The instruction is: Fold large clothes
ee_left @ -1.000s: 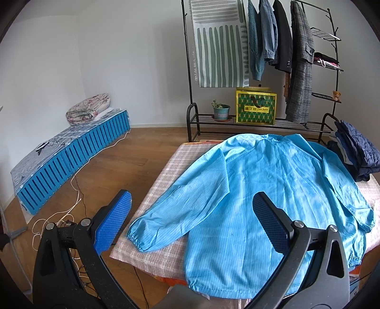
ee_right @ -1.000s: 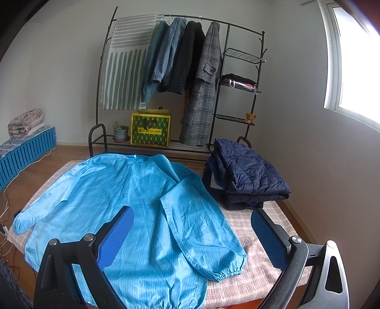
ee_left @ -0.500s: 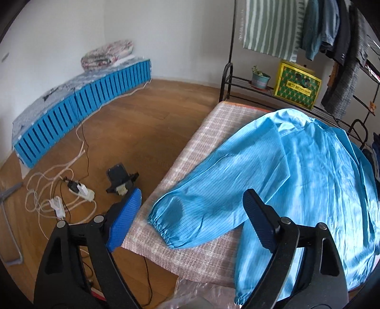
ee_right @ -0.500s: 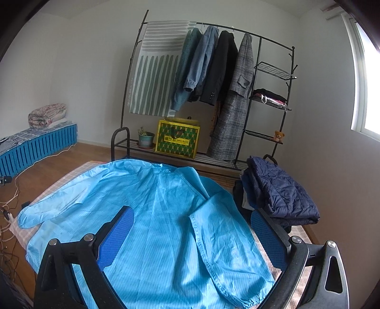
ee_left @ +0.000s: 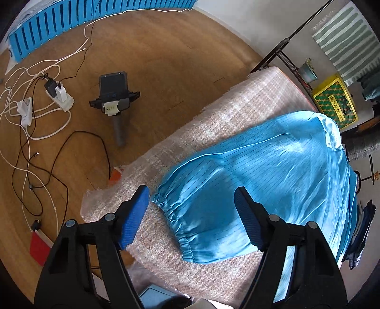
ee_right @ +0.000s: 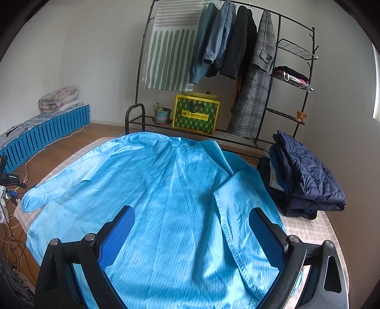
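A large bright-blue pinstriped smock [ee_right: 152, 202] lay spread flat on a table covered with a pale pink checked cloth [ee_left: 237, 109], its collar toward the far edge and its hem at the near edge.

The left gripper [ee_left: 192, 214] hung over the table's left near corner with its blue-padded fingers [ee_left: 133, 216] spread wide and nothing between them. Just beyond it lay the smock's left sleeve, ending in a gathered elastic cuff [ee_left: 171, 214] close to the table's left edge; whether the pads touched the cloth could not be told.

The right gripper [ee_right: 190, 237] was likewise spread wide, poised above the lower right part of the smock, where the right sleeve [ee_right: 237, 214] lay folded in over the body. It pinched nothing.

A stack of folded dark navy quilted garments [ee_right: 306, 180] sat at the table's right edge, just beside the smock. Behind the far edge stood a black metal clothes rack [ee_right: 261, 14] with hanging coats, and a yellow-and-green patterned box [ee_right: 196, 114] on its lower shelf. On the wooden floor left of the table lay a white power strip with cables [ee_left: 59, 97] and a black handheld device [ee_left: 114, 95].
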The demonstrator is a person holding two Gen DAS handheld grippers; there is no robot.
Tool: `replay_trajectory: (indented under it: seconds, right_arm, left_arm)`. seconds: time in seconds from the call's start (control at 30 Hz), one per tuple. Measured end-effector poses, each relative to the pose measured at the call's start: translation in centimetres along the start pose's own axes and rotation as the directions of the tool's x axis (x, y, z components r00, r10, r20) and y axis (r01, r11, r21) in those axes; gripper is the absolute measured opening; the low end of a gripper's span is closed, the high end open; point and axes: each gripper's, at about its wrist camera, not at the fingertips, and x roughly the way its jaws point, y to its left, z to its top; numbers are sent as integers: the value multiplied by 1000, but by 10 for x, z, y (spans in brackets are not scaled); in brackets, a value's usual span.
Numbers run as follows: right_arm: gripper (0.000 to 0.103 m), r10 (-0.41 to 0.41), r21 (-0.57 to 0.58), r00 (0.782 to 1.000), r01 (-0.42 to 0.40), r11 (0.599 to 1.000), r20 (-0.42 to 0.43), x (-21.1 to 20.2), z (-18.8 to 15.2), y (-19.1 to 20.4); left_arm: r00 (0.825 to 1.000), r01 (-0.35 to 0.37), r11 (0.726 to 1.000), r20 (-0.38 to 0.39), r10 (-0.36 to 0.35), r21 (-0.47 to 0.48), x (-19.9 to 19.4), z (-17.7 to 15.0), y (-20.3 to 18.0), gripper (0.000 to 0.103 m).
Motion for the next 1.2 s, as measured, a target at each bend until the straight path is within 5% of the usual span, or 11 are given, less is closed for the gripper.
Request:
replay_trajectory:
  seconds: [0.23,0.4,0.47,0.67,0.8,1.0,1.07,1.2]
  right_arm:
    - [97,-3,-31,1000,3,1000,-17,8,-3,8]
    - [97,7,-21,999,-8,1000,-41,11,-3,8]
    - [97,8,-16,999,-9,1000,-42,12,-2,8]
    - [95,26,-11,998,-27,1000,-52,15,1,14]
    - [92,70,0,994,-70,998,-82,21,5,20]
    - [69,241,104,958,-226,969,-157,51,27,22]
    - [55,296,133,937,-275,952,-185,67,39,27]
    - [48,417,177,880,-384,906,-226,108,65,45]
  left_arm:
    - [999,15,999,-29,-16,-37,25,12,5,76]
    - [999,14,999,-46,-16,-45,30,13,5,47]
    - [998,27,999,-50,-28,-39,28,13,4,4]
    - [995,28,996,88,-35,83,-9,8,-20,0]
    - [974,104,978,182,-138,181,-53,-7,-49,0]
    - [922,264,891,175,-345,370,-104,-52,-101,0]
    - [904,301,846,150,-400,440,-116,-71,-119,0]
    - [873,377,740,52,-484,557,-128,-110,-152,0]
